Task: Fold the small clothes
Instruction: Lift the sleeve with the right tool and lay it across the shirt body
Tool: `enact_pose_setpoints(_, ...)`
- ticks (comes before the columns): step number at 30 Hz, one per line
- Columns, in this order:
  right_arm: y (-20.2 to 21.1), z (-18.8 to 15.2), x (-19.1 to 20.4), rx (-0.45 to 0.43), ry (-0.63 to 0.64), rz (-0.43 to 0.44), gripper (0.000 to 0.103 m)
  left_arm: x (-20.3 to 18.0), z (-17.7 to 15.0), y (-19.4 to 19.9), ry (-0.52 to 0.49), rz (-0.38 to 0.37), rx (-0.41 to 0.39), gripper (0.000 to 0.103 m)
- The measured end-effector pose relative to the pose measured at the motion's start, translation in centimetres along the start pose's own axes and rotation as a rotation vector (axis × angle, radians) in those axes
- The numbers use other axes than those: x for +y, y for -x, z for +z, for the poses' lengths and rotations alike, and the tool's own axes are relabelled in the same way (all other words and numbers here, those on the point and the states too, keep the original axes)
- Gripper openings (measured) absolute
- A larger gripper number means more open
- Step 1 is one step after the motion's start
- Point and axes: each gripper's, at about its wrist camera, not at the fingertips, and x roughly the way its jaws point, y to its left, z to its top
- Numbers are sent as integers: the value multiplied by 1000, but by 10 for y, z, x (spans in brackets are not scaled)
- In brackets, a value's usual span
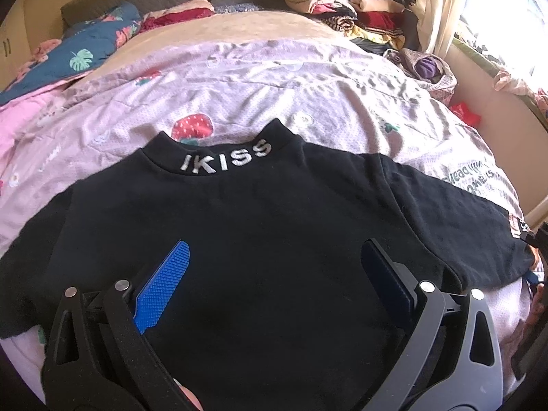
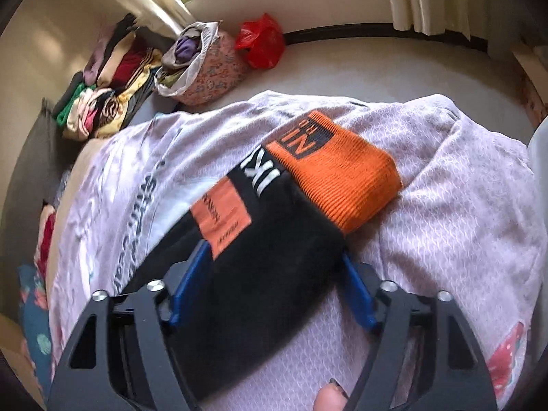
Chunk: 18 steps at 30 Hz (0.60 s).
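A small black sweatshirt [image 1: 260,233] with white "IKISS" on its collar lies flat, back up, on a pink strawberry-print bedsheet [image 1: 274,85]. My left gripper [image 1: 274,257] hovers open over the shirt's middle, blue pads wide apart, holding nothing. In the right wrist view the shirt's right sleeve [image 2: 274,250] with an orange cuff [image 2: 339,174] lies between the blue fingers of my right gripper [image 2: 274,257]. The jaws stand wide, one on each side of the sleeve, not closed on it.
A pile of folded clothes [image 1: 356,3] sits at the bed's far right corner, also in the right wrist view [image 2: 109,82]. A cloth bag [image 2: 202,65] and a red plastic bag [image 2: 262,41] lie by the wall. A blue leaf-print quilt [image 1: 82,51] lies far left.
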Motion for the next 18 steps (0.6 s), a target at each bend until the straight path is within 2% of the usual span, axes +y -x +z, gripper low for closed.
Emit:
enact_pose_setpoints(1, -2, 2, 0, -3, -4, 3, 37, 0, 1, 1, -3, 2, -4, 94)
enact_pose_setpoints(3, 0, 5, -2, -33, -6, 42, 14, 0, 2, 5, -11, 13, -17, 94)
enact_pose_setpoints(6, 10, 7, -4, -72, -28, 141, 12, 2, 4, 8, -16, 18, -30, 94)
enact_pose_setpoints(9, 28, 6, 7, -114, 16, 215, 10, 3, 4, 12, -15, 21, -40, 94)
enact_pose_setpoints(13, 55, -2, 34, -143, 121, 335, 9, 5, 4, 14, -13, 21, -42, 94)
enact_pose_setpoints(18, 83, -18, 67, -166, 252, 433, 9, 10, 3, 22, -14, 32, -55, 94)
